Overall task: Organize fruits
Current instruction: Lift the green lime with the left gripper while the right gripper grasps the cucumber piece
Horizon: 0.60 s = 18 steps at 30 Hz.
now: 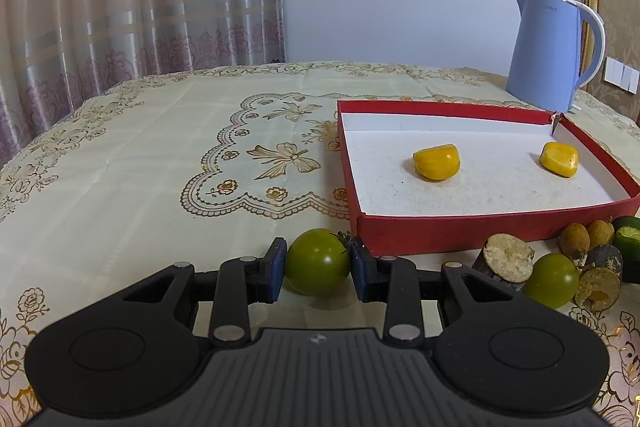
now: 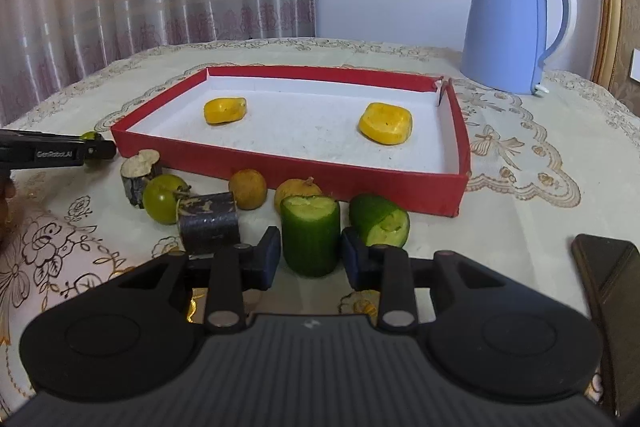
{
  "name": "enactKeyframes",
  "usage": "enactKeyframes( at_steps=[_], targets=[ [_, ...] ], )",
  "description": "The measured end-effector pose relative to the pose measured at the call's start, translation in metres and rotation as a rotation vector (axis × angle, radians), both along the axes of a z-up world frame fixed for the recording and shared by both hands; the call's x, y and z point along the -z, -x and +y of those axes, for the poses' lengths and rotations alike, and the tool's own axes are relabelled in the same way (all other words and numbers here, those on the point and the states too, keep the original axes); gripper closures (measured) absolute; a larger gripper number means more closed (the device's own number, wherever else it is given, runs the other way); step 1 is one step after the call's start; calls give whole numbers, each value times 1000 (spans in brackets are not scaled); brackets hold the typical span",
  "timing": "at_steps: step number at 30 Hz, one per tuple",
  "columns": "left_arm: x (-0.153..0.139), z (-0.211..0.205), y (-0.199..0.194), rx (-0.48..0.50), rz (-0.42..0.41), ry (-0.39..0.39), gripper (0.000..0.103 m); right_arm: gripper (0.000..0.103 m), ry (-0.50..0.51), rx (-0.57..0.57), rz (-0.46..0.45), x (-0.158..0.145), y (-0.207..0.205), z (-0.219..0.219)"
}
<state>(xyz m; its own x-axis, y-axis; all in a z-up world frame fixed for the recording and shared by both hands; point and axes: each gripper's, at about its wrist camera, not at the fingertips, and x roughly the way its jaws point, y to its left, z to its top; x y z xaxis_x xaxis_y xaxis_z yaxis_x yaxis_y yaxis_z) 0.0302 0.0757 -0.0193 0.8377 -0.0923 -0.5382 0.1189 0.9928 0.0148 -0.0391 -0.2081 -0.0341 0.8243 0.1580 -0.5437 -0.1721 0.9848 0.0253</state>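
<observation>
Red tray (image 2: 256,163) holds two yellow pieces (image 2: 225,110).
My left gripper (image 1: 318,263) clamps a green tomato (image 1: 316,261); right gripper (image 2: 310,257) brackets the cucumber chunk (image 2: 310,235), contact unclear.

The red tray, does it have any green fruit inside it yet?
No, the red tray holds only two yellow pieces on its white floor.

The green tomato (image 1: 317,261) has a smooth, shiny skin, and the yellow pieces (image 1: 436,161) look shiny too. The red box (image 2: 280,169) looks like matt cardboard with a rough white floor. The bench (image 1: 140,155) wears a soft-sheened cloth; the blue kettle (image 2: 506,23) is smooth plastic.
</observation>
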Motion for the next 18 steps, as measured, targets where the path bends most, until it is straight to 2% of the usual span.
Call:
enactKeyframes(
  at_steps=[4, 14, 18],
  targets=[
    [0, 1, 1, -3, 0, 5, 70, 73, 33, 8, -9, -1, 1, 6],
    [-1, 0, 2, -17, -14, -10, 70, 74, -25, 20, -48, -9, 20, -9],
    [-1, -4, 1, -28, -9, -39, 70, 74, -52, 25, -67, -14, 25, -16]
  ],
)
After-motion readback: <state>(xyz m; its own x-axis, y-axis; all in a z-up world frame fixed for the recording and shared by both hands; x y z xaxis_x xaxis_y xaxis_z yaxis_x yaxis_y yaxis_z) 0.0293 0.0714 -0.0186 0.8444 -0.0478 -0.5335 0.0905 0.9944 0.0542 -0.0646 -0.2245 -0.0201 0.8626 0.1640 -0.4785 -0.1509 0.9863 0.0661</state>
